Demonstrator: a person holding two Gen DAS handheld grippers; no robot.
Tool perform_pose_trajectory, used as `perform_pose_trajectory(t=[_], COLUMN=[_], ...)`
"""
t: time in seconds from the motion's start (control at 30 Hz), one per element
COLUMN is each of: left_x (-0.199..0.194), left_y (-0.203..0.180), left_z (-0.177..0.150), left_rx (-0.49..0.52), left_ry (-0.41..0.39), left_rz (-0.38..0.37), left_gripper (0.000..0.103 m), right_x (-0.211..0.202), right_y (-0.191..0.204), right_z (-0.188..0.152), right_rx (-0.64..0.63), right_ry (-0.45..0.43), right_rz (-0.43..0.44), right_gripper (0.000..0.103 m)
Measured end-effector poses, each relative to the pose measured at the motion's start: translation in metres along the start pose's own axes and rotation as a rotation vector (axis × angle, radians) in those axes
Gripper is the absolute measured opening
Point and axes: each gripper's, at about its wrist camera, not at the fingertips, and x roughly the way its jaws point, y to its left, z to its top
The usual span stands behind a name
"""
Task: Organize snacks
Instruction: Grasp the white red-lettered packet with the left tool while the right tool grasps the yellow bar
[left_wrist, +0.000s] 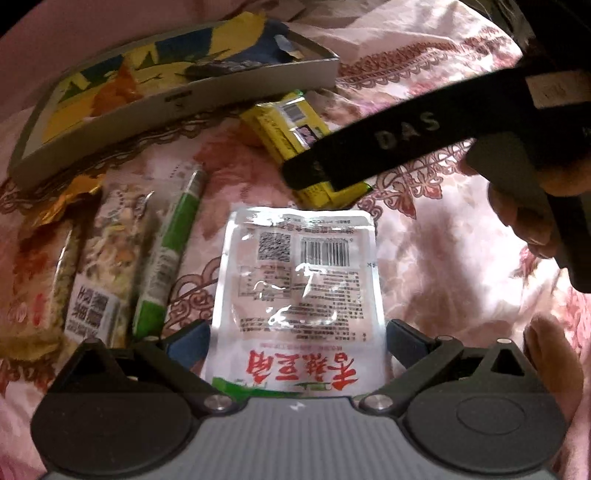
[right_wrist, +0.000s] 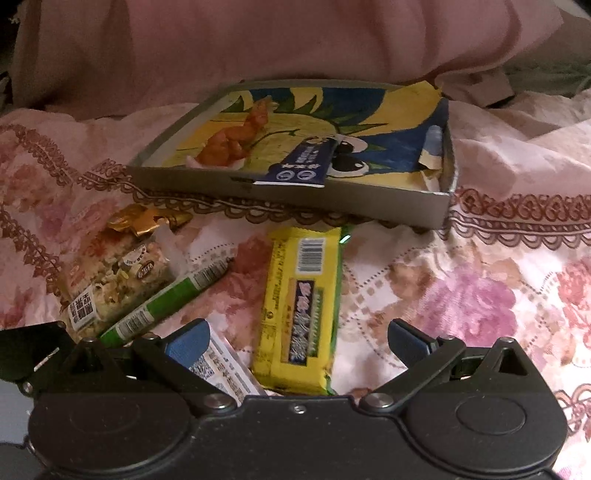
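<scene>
Both grippers (left_wrist: 297, 338) (right_wrist: 297, 338) agape; glossy flat pouch (left_wrist: 299, 288), possibly plastic.

bedsheet (right_wrist: 480, 295): pink, floral, patterned border | pillow (right_wrist: 258, 40): pink, behind

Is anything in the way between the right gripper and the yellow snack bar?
Nothing visible. The right gripper is open, and the yellow snack bar lies on the bedspread directly ahead between its fingers. The white pouch sits off to one side.

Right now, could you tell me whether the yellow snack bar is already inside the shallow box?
No, the yellow snack bar lies on the floral bedsheet in front of the shallow box, outside its near wall.
</scene>
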Motion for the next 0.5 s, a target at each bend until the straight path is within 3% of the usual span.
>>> perform_pose_trajectory(t=[0.13,0.23,0.33,0.4,0.47,0.5], left_x=[0.003,0.003,0.002,0.002,0.000,-0.001], left_y=[-0.002,-0.002,-0.004,-0.005,-0.004,-0.003], left_z=[-0.001,-0.002,-0.003,-0.004,-0.004,-0.003], left_rx=[0.001,0.006,0.014,0.011,-0.002,-0.010], left_ry=[0.002,-0.002,-0.003,-0.003,-0.003,-0.002], left_rz=[0.004,0.002,0.008,0.015,0.013,0.009], left_gripper=[0.103,0.102,0.102,0.100,0.099,0.099], right_x=[0.009,0.017,0.021,0.020,0.019,0.018], right_y=[0.003,0.006,0.011,0.013,0.014,0.015], right_z=[0.001,0.001,0.000,-0.002,-0.004,-0.004], right_rx=[-0.007,-0.011,-0.044,-0.061,-0.068,-0.071], right_ry=[-0.003,0.011,0.014,0.005,0.005,0.004], right_rz=[-0.017,-0.026,-0.062,-0.074,-0.080,-0.081], right_gripper=[0.101,0.093,0.082,0.064,0.052,0.051])
